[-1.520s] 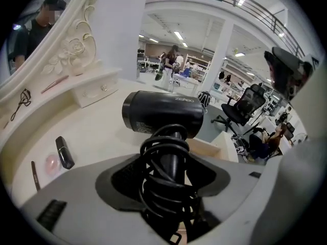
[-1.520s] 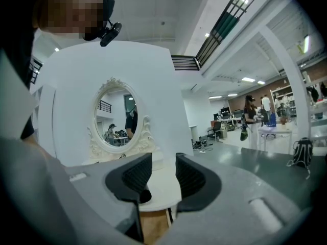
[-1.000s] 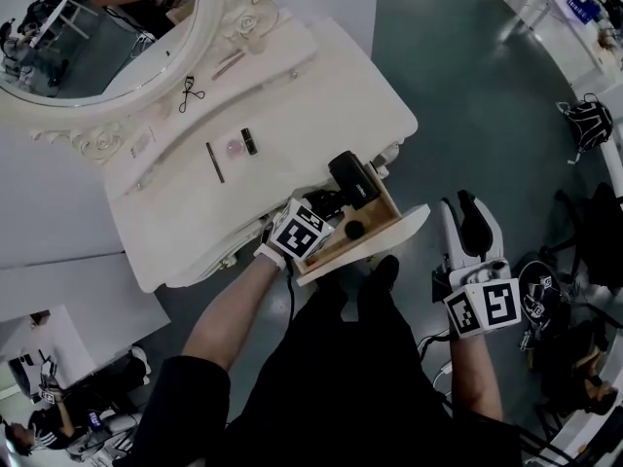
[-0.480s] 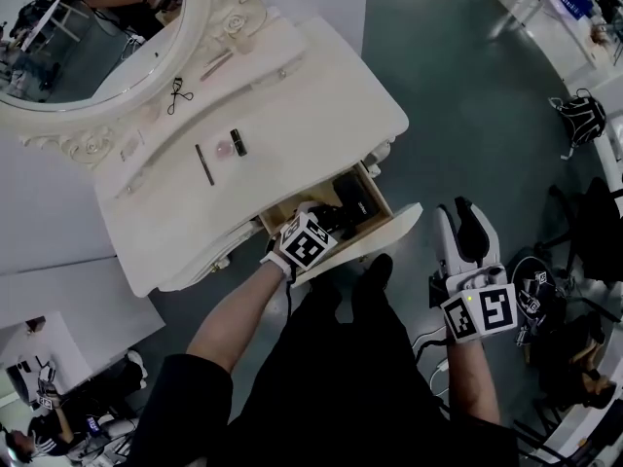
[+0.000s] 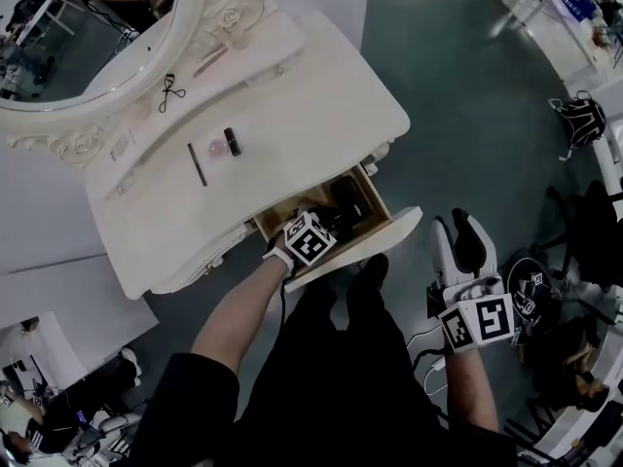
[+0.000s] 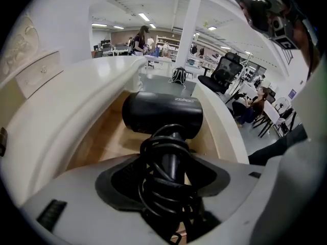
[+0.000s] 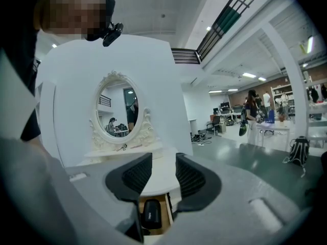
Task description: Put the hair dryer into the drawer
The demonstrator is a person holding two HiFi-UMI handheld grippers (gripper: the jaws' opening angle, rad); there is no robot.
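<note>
The black hair dryer (image 5: 348, 200) lies inside the open wooden drawer (image 5: 378, 238) of the white dressing table. Its cord is wound round the handle. My left gripper (image 5: 324, 226) reaches steeply down into the drawer. In the left gripper view the left gripper (image 6: 168, 173) is shut on the cord-wrapped handle, and the hair dryer's barrel (image 6: 162, 112) lies crosswise just beyond, above the drawer floor (image 6: 104, 137). My right gripper (image 5: 455, 230) hangs to the right of the drawer front. Seen in its own view, the right gripper (image 7: 163, 170) is open with nothing in it; the hair dryer (image 7: 151, 213) shows below in the drawer.
The dressing table top (image 5: 321, 86) carries an oval mirror (image 5: 88, 37), a small dark tube (image 5: 232, 141), a thin stick (image 5: 197, 163) and an eyelash curler (image 5: 170, 93). My dark legs and shoes (image 5: 365, 272) stand right before the drawer. A backpack (image 5: 584, 120) lies on the floor at far right.
The left gripper has sunk with the hair dryer from above the drawer rim down into the drawer. The right gripper has dropped a little.
</note>
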